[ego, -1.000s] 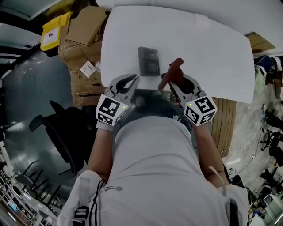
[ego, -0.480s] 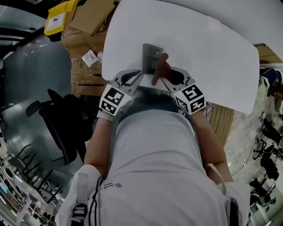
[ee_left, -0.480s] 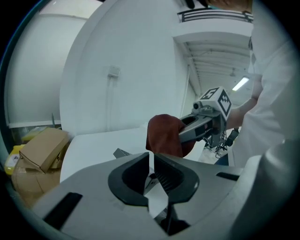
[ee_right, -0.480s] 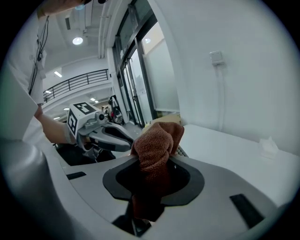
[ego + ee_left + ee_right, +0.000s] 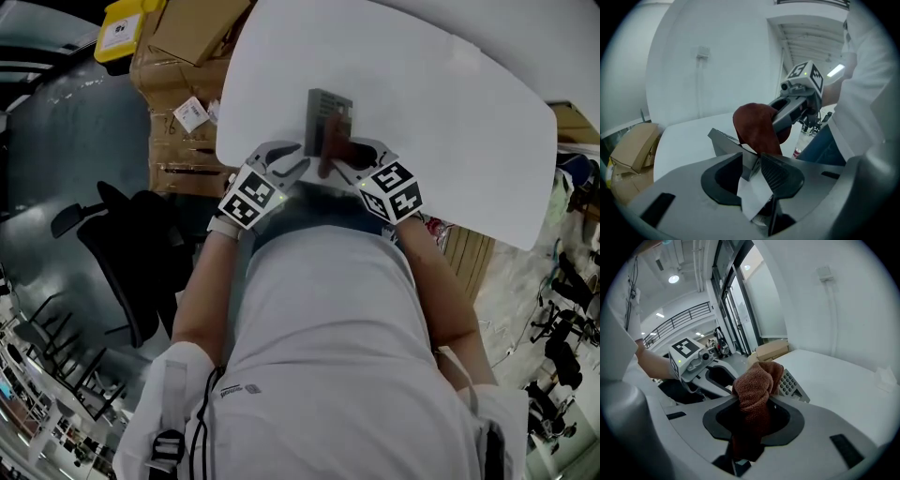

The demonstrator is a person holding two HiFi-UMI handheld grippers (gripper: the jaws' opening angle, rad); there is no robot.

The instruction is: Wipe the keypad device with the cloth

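Note:
The grey keypad device (image 5: 329,117) lies near the front edge of the white table (image 5: 441,112). My right gripper (image 5: 349,159) is shut on a reddish-brown cloth (image 5: 336,148), and the bunched cloth (image 5: 757,380) rests against the device's key side (image 5: 790,383). My left gripper (image 5: 289,161) sits at the device's near left corner. Its jaws are opening, with that corner (image 5: 736,145) between the fingertips and a gap still showing beside the pads. In the left gripper view the cloth (image 5: 757,126) hangs just beyond my left gripper (image 5: 757,161).
Cardboard boxes (image 5: 192,42) and a yellow box (image 5: 127,26) stand on the floor left of the table. A black office chair (image 5: 127,248) is to my left. The table's front edge (image 5: 281,183) runs just under both grippers.
Both grippers have moved forward onto the device. The cloth has come down from beside the device onto it. The left jaws have spread around its near corner.

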